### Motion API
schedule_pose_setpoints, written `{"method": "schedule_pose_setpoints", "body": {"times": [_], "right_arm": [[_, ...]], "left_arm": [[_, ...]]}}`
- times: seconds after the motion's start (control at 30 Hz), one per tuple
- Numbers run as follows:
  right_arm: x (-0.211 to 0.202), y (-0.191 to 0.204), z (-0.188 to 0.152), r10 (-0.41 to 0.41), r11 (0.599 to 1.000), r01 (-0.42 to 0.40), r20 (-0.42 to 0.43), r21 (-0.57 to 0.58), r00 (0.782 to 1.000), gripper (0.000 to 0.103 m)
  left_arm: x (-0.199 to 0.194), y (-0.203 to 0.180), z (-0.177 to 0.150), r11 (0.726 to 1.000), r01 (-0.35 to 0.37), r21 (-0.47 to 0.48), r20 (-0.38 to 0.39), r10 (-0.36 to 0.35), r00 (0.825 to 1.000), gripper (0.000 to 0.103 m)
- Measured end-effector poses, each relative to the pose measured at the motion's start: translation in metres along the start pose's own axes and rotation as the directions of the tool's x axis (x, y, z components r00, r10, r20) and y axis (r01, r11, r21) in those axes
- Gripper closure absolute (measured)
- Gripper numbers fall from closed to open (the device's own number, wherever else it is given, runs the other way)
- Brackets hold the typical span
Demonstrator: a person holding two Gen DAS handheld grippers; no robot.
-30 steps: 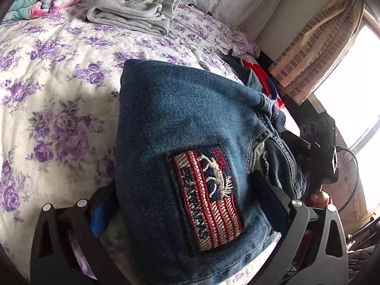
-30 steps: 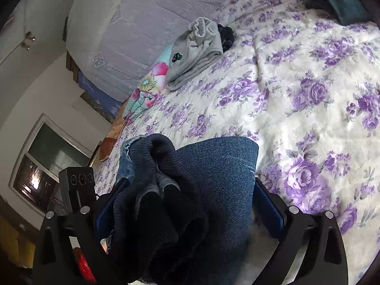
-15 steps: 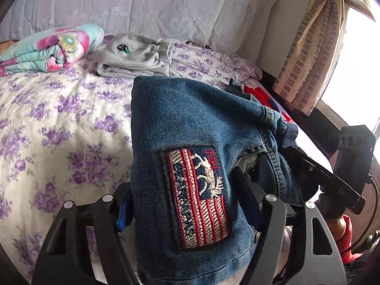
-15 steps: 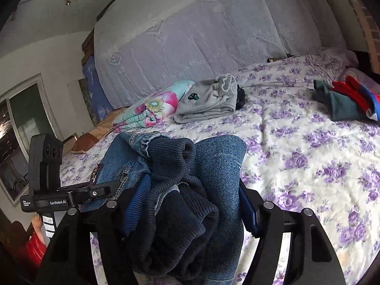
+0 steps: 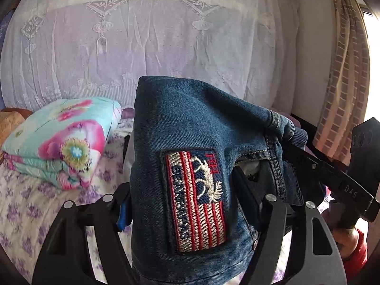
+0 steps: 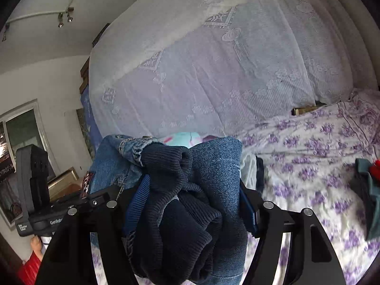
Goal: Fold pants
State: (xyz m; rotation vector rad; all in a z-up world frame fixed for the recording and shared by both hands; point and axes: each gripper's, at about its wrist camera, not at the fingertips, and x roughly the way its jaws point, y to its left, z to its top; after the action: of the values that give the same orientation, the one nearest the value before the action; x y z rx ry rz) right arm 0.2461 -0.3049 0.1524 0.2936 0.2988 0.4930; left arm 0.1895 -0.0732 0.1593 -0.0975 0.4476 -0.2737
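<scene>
- Left gripper [image 5: 182, 204] is clamped on the pants [image 5: 190, 142]; I see denim bunched between its two black fingers, with the flag patch [image 5: 196, 198] facing my left wrist camera.
- Right gripper [image 6: 190, 204] is also clamped on the same garment, pinching a thick wad of denim together with the dark ribbed knit cuff [image 6: 171, 166] that hangs in front of its lens.
- Both grippers sit close side by side: the right one shows at the right edge of my left view, the left one at the left edge of my right view, so I judge the bundle is carried between them.
- I read the pants as held up off the bed [image 6: 308, 147], not lying on it; the purple-flowered bedspread shows below and beyond the bundle in both views.
- From the several layers stacked in each grip, I judge the folding is largely done and the jeans are a compact packet in transit.
- What is left, as I see it: set the packet down on the bed, let go with both grippers and perhaps flatten it.
- A folded floral quilt [image 5: 61, 140] lies at the head of the bed on my left, before the lace-covered headboard [image 5: 154, 42].
- A pile of teal and red clothes [image 6: 368, 185] sits on the bedspread at the right edge of my right view.
- I cannot tell where the packet is meant to land.
</scene>
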Motion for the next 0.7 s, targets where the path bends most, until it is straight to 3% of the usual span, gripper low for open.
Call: {"method": "schedule_pose_setpoints", "body": {"times": [0.1,0.2,0.27,0.3,0.33,0.37,0.4,0.47,0.53,0.6,0.7], "right_arm": [[0.057,-0.017,0.012,-0.018,0.999,0.017,0.025,0.040,1.000,0.033],[0.114,-0.033,0.003,-0.072,0.997,0.072,0.009,0.018,0.997,0.033],[0.167,-0.061,-0.019,-0.128,0.988,0.137,-0.126,0.067,0.984,0.028],[0.194,-0.082,-0.039,-0.112,0.982,0.140,-0.204,0.129,0.972,0.025],[0.210,-0.100,-0.057,-0.049,0.980,0.089,-0.219,0.179,0.975,0.006],[0.213,-0.107,-0.062,0.006,0.987,0.024,-0.188,0.160,0.982,0.003],[0.212,-0.106,-0.058,0.007,0.991,0.019,-0.197,0.133,0.980,0.003],[0.209,-0.104,-0.048,0.011,0.989,0.023,-0.223,0.147,0.975,0.003],[0.203,-0.101,-0.046,0.014,0.989,0.016,-0.202,0.147,0.979,0.003],[0.194,-0.092,-0.045,-0.008,0.994,0.028,-0.188,0.105,0.982,0.003],[0.167,-0.064,-0.036,-0.062,0.998,0.058,-0.146,-0.033,0.987,0.003]], "left_arm": [[0.047,0.022,0.020,0.999,-0.027,-0.034,0.006,0.027,1.000,0.033],[0.098,0.047,0.019,0.997,-0.041,-0.073,-0.015,0.040,0.999,0.032],[0.145,0.071,0.005,0.993,-0.060,-0.101,-0.090,0.051,0.995,0.031],[0.172,0.083,-0.008,0.989,-0.082,-0.123,-0.150,0.063,0.987,0.031],[0.200,0.095,-0.025,0.983,-0.107,-0.148,-0.209,0.075,0.975,0.026],[0.210,0.106,-0.039,0.976,-0.108,-0.188,-0.186,0.073,0.980,0.010],[0.208,0.115,-0.047,0.968,-0.087,-0.236,-0.142,0.054,0.988,0.004],[0.204,0.118,-0.036,0.958,-0.060,-0.280,-0.162,0.015,0.987,0.005],[0.183,0.104,-0.028,0.975,-0.107,-0.195,-0.092,0.090,0.992,0.006],[0.172,0.084,-0.031,0.975,-0.207,-0.075,-0.051,0.204,0.978,0.006],[0.152,0.068,-0.035,0.966,-0.258,-0.023,-0.006,0.258,0.966,0.007]]}}
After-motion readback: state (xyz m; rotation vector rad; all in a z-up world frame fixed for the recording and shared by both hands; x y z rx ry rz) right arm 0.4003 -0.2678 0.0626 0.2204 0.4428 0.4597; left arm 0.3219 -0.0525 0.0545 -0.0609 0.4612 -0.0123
